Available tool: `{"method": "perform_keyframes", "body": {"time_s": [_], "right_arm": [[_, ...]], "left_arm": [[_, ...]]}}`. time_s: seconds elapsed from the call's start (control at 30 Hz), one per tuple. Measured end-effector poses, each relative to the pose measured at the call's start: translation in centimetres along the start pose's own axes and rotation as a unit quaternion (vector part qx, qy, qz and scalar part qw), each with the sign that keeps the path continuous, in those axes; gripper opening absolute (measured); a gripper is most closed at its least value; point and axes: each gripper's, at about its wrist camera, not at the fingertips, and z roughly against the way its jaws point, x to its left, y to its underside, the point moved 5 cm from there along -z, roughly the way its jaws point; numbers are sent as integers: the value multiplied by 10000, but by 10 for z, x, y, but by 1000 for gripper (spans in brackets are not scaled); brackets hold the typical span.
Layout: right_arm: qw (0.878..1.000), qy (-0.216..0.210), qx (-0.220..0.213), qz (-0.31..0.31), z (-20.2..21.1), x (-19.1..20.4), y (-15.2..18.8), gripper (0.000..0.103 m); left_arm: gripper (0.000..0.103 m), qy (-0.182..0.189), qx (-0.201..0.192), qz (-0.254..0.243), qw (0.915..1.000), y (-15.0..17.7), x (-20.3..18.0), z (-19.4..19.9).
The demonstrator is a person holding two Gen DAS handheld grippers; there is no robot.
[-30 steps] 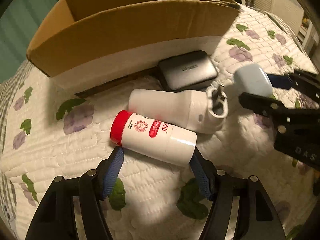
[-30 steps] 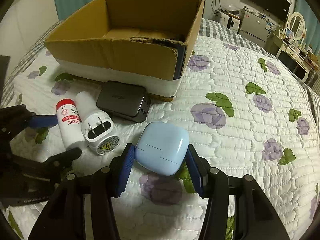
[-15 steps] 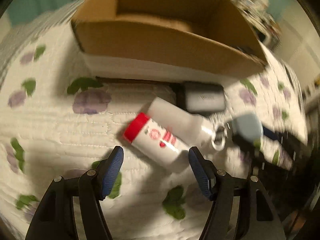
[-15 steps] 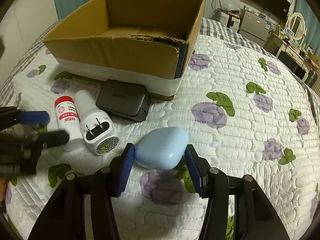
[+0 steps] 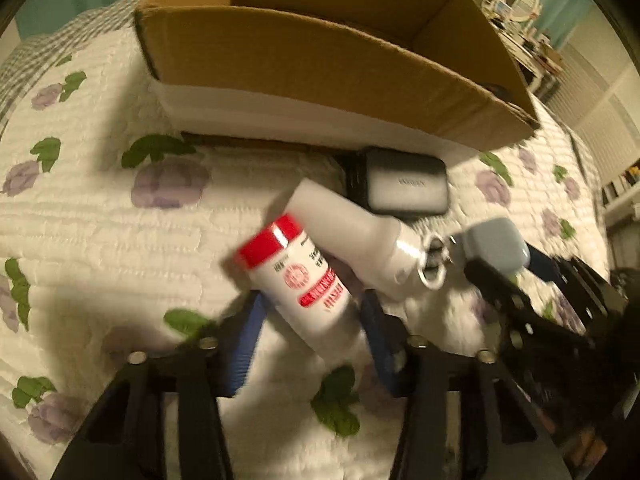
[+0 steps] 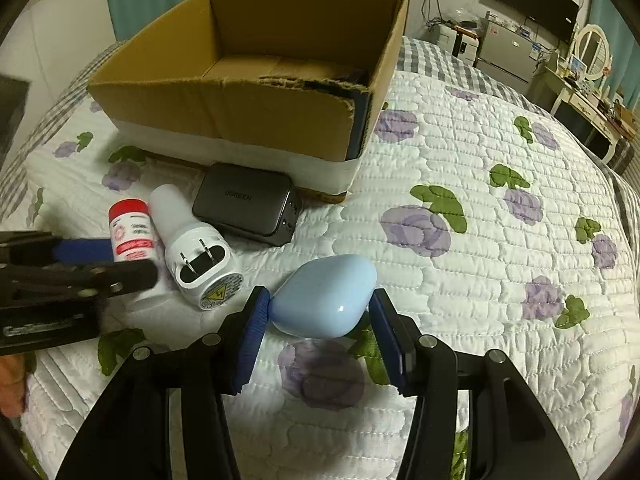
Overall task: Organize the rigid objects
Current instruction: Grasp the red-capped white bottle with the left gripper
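A white bottle with a red cap (image 5: 308, 280) lies on the quilt between the blue pads of my left gripper (image 5: 314, 316). Its jaws are closing and the pads meet the bottle's sides. The right wrist view shows the same bottle (image 6: 132, 232) in the left gripper (image 6: 108, 262). My right gripper (image 6: 320, 308) is shut on a light blue rounded case (image 6: 326, 294), which hangs just over the quilt. The open cardboard box (image 6: 224, 116) stands behind.
A white plug adapter (image 6: 196, 256) lies against the bottle, its prongs toward the right gripper. A dark grey charger block (image 6: 246, 208) rests at the foot of the box. The flowered quilt (image 6: 500, 240) stretches off to the right; furniture stands beyond the bed.
My left gripper has rolled and shifted, and its jaws have narrowed from wide apart onto the red-capped bottle. The right gripper keeps still with the blue case.
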Motion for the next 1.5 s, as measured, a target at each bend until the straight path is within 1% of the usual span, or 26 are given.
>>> {"method": "perform_keyframes", "body": {"time_s": [0.03, 0.17, 0.2, 0.23, 0.3, 0.37, 0.43, 0.47, 0.53, 0.57, 0.6, 0.63, 0.73, 0.83, 0.9, 1.03, 1.07, 1.1, 1.13, 1.2, 1.27, 1.3, 1.4, 1.5], "right_arm": [[10000, -1, -4, -5, 0, 0, 0, 52], [10000, 4, -7, 15, 1, 2, -1, 52], [10000, 3, -8, 22, 1, 2, -1, 52], [10000, 1, -12, 27, 1, 2, -1, 52], [10000, -4, -23, 21, 1, 3, -1, 51], [10000, 3, -38, 7, 2, 3, -1, 51], [10000, -4, -51, 6, 3, 3, -1, 50], [10000, 1, -58, 13, 4, 4, -1, 49], [10000, 32, -78, 41, 5, 5, -2, 43], [10000, 39, -64, 45, 5, 6, -2, 35], [10000, 22, -42, 39, 4, 6, -2, 30], [10000, -10, -26, 26, 3, 6, -2, 30], [9999, -95, -2, -44, 1, 4, -2, 30], [9994, -298, 15, -168, -1, 3, -1, 32], [9989, -413, 35, -199, -3, 4, -1, 44], [9987, -461, 122, -164, -10, 9, 0, 47], [9985, -498, 169, -175, -13, 9, 0, 51], [9979, -551, 306, -174, -19, 10, 2, 54], [9978, -496, 426, -127, -26, 13, 4, 54], [9985, -349, 412, 19, -29, 18, 3, 56], [9989, -256, 382, 98, -28, 21, 2, 50], [9990, -267, 354, 75, -27, 20, 2, 50], [9997, -152, 176, 19, -15, 16, 1, 50], [9999, -108, -63, -48, 4, 13, -1, 50]], "left_arm": [[37, 22, 33, -18, 10000, 3, 0, 3], [36, -102, 101, 40, 9999, 2, -1, 3], [37, -156, 80, 80, 9998, 0, -11, 2], [43, -207, 46, 105, 9997, -6, -13, -1], [48, -364, 39, 131, 9992, -11, -17, -10], [48, -502, 39, 109, 9987, -13, -19, -15], [47, -540, 0, 14, 9985, -13, -23, -15], [47, -499, -23, -10, 9988, -12, -23, -13], [44, -409, -49, -48, 9991, -10, -23, -8], [44, -371, -61, -74, 9993, -8, -23, -4], [42, -336, -72, -100, 9994, -6, -23, -1], [40, -301, -82, -134, 9994, -3, -23, 3], [37, -225, -75, -212, 9995, 6, -24, 12], [36, -198, -81, -220, 9995, 8, -16, 17], [36, -190, -63, -192, 9996, 9, -14, 17], [38, -244, -35, -172, 9995, 6, -19, 6], [39, -235, -56, -116, 9996, 3, -17, 3], [41, -199, -76, -58, 9998, 1, -15, 0], [42, -167, -70, -36, 9998, 0, -13, -1], [42, -142, -70, -29, 9999, -2, -14, -2], [41, -167, -116, -156, 9997, -2, -18, 2], [40, -163, -128, -211, 9996, 0, -18, 6], [38, -83, -281, -378, 9989, 6, -22, 23], [36, 19, -455, -421, 9981, 10, -20, 48]]}}
